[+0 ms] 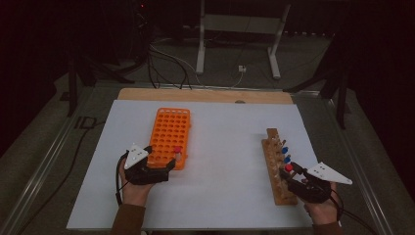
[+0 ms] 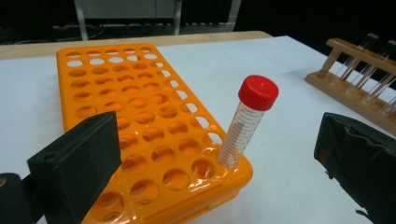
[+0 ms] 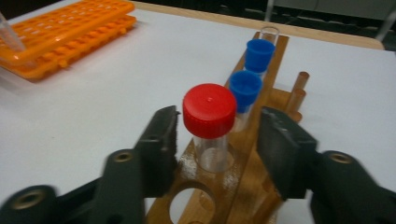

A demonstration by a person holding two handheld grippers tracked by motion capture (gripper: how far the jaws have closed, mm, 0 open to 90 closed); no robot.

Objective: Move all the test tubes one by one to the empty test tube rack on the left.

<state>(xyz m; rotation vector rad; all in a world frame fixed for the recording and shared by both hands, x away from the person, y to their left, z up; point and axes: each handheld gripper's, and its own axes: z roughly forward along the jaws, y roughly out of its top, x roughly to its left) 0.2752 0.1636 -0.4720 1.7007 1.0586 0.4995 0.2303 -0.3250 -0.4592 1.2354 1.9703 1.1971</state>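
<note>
Two grippers sit low over a white table (image 1: 220, 186). The left gripper (image 1: 164, 169) rests just beside the near end of an orange rack (image 1: 170, 137). Its jaws stand wide open and hold nothing. One tube with a red cap (image 2: 247, 121) stands upright in a corner hole of that rack, between the open jaws but not touching them. The right gripper (image 1: 292, 175) is at a wooden rack (image 1: 277, 166). Its jaws are partly open, one on each side of a red-capped tube (image 3: 210, 126) that stands in the wooden rack. The pads are near it but do not press it. Two blue-capped tubes (image 3: 245, 91) stand just behind it.
</note>
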